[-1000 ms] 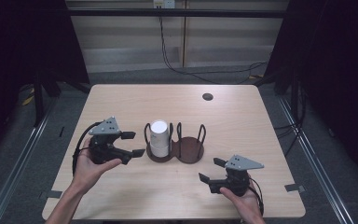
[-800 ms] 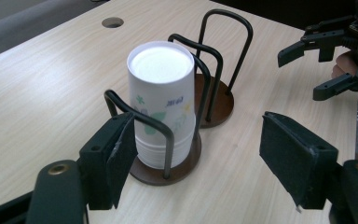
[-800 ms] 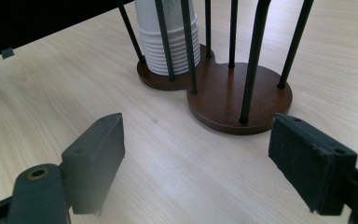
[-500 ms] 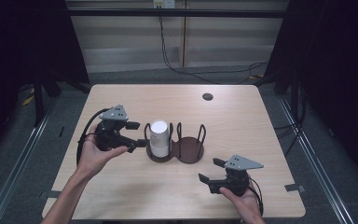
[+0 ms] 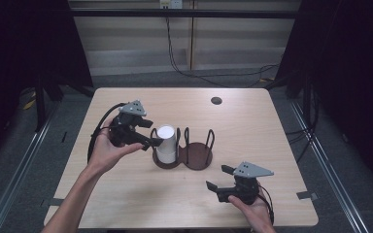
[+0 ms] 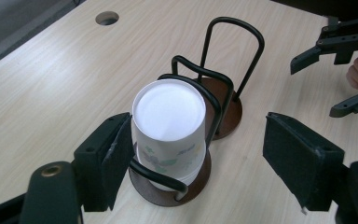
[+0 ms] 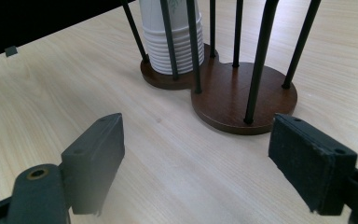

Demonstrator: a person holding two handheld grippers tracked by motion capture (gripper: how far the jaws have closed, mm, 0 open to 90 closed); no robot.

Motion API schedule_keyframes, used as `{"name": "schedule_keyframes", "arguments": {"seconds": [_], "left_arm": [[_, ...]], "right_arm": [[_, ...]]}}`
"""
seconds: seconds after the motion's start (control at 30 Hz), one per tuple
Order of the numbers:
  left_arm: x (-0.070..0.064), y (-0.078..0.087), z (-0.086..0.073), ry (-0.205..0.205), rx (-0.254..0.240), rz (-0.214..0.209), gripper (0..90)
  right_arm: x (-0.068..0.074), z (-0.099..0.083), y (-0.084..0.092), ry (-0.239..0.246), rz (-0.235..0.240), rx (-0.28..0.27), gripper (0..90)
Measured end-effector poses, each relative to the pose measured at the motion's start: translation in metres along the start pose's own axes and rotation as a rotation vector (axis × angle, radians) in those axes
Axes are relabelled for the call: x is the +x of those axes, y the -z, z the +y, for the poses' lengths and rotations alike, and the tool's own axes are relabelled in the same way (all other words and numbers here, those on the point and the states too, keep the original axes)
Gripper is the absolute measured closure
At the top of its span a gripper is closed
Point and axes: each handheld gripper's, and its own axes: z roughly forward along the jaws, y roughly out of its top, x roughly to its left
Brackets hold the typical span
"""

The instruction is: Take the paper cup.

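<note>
Your left gripper (image 5: pixel 148 138) has its fingers wide, straddling the upside-down cup stack (image 5: pixel 166 143) in the holder's (image 5: pixel 197 156) left ring, mid-table (image 5: pixel 272 126). Your right gripper (image 5: pixel 220 177), at the holder's 5 o'clock, is wide too, holding nothing.

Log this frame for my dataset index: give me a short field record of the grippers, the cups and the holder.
left gripper: open, jaws either side of the cup stack's top, one pad near or at the cup wall
right gripper: open, near the table's front edge, apart from the holder
cup stack: white paper cups, upside down, in the holder's left ring
holder: brown double base, black wire loops, right ring empty
table: light wood
</note>
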Motion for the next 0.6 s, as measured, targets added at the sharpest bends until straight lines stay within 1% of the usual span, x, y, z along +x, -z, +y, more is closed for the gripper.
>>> {"name": "schedule_keyframes", "arguments": {"seconds": [0.03, 0.17, 0.23, 0.33, 0.37, 0.4, 0.43, 0.47, 0.5, 0.53, 0.57, 0.6], "left_arm": [[0.001, -0.002, 0.001, -0.004, 0.012, 0.006, 24.6], [0.007, -0.009, 0.004, 0.003, 0.041, 0.006, 26.0], [0.009, -0.011, 0.006, -0.004, 0.065, 0.001, 25.8], [0.010, -0.016, 0.010, -0.016, 0.095, 0.009, 25.8], [0.009, -0.018, 0.011, -0.013, 0.097, 0.015, 25.8], [0.010, -0.020, 0.012, -0.022, 0.116, 0.029, 25.7], [0.010, -0.022, 0.013, -0.020, 0.124, 0.032, 23.8], [0.011, -0.024, 0.014, -0.025, 0.131, 0.026, 22.1], [0.011, -0.026, 0.015, -0.031, 0.143, 0.020, 22.8], [0.012, -0.028, 0.017, -0.031, 0.159, 0.024, 23.3], [0.013, -0.029, 0.018, -0.028, 0.167, 0.021, 21.5], [0.013, -0.030, 0.018, -0.019, 0.163, 0.018, 20.5]], "right_arm": [[0.000, 0.000, 0.000, 0.000, 0.001, 0.001, 17.9], [0.000, 0.000, 0.000, 0.000, 0.002, 0.003, 17.8], [0.001, 0.000, 0.000, 0.001, 0.003, 0.004, 17.8], [0.001, 0.000, 0.000, 0.000, 0.006, 0.003, 17.7], [0.001, 0.000, -0.001, 0.002, 0.010, 0.002, 17.6], [0.001, 0.000, -0.001, 0.005, 0.012, -0.001, 17.4], [0.002, 0.000, -0.001, 0.009, 0.007, 0.001, 17.4], [0.002, 0.000, -0.001, 0.010, 0.006, 0.003, 17.4], [0.002, -0.001, -0.001, 0.013, 0.008, 0.004, 17.3], [0.003, -0.001, -0.001, 0.011, 0.007, 0.004, 17.2], [0.003, -0.001, -0.001, 0.012, 0.005, 0.005, 17.2], [0.003, -0.001, -0.001, 0.012, 0.006, 0.005, 17.2]]}}
